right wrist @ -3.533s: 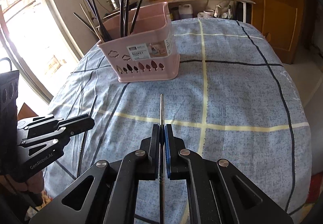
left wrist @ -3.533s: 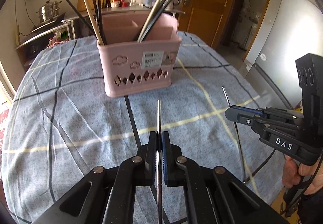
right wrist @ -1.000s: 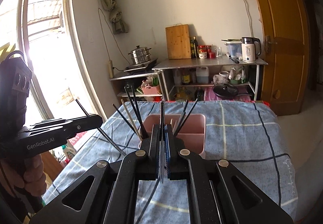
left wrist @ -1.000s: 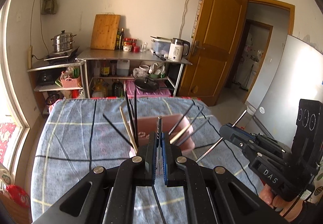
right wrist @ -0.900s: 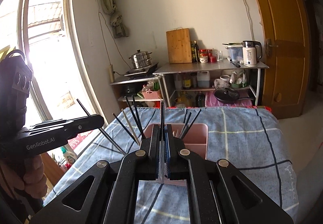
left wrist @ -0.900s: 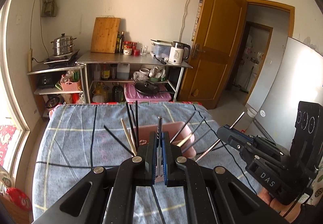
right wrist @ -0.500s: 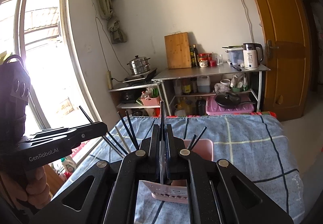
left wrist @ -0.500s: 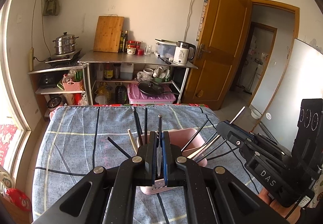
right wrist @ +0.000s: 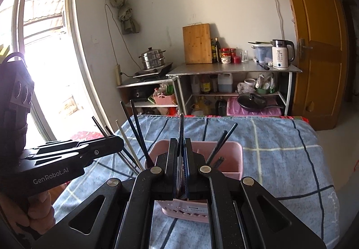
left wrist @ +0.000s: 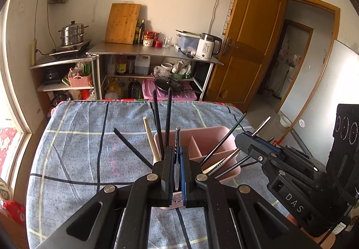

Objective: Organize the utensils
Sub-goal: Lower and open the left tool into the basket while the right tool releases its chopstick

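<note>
Above the pink basket [left wrist: 215, 136] on the blue checked tablecloth [left wrist: 85, 154], the left gripper [left wrist: 177, 159] is clamped on a dark chopstick [left wrist: 177, 136], while the right gripper [right wrist: 181, 159] pinches another chopstick [right wrist: 181, 127]; both sticks point up over the basket's compartments.

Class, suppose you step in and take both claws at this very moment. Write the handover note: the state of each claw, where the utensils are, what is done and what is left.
Left claw: shut on a dark chopstick, held above the pink basket.
Right claw: shut on a metal chopstick, also above the basket.
Basket: stands on the blue checked tablecloth, with a divider inside. Several chopsticks already lean in its compartments.
Done: both sticks picked up and carried over the basket.
Left: lower each stick into a compartment and open the claws. Whether more utensils lie on the table cannot be seen.
</note>
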Motion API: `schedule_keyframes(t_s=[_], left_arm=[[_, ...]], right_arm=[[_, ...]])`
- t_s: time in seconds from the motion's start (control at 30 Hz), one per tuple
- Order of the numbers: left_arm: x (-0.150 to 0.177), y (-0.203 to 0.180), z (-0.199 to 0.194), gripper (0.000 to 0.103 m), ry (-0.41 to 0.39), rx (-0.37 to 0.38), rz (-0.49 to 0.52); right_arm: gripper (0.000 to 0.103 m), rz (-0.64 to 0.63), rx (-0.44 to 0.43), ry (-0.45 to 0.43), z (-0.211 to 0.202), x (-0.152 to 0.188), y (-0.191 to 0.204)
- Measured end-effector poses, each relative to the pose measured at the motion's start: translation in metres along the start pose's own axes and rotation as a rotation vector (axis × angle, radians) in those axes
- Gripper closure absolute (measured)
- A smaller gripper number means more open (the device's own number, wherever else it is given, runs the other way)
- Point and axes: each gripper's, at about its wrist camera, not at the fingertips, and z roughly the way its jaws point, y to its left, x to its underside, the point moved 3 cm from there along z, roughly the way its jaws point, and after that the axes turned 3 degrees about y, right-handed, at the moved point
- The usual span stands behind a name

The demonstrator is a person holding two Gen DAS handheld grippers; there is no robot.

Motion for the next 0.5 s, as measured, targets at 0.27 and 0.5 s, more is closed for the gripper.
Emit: schedule_keyframes(t_s=[0.27, 0.5], left_arm=[[0.014, 0.003, 0.018, 0.098, 0.05, -0.007, -0.009], [0.023, 0.009, 0.032, 0.098, 0.081, -0.021, -0.011]], right_arm=[[0.098, -0.016, 0.009, 0.064, 0.015, 0.014, -0.002], [0.098, -0.015, -0.005, 0.109, 0.023, 0.023, -0.004]])
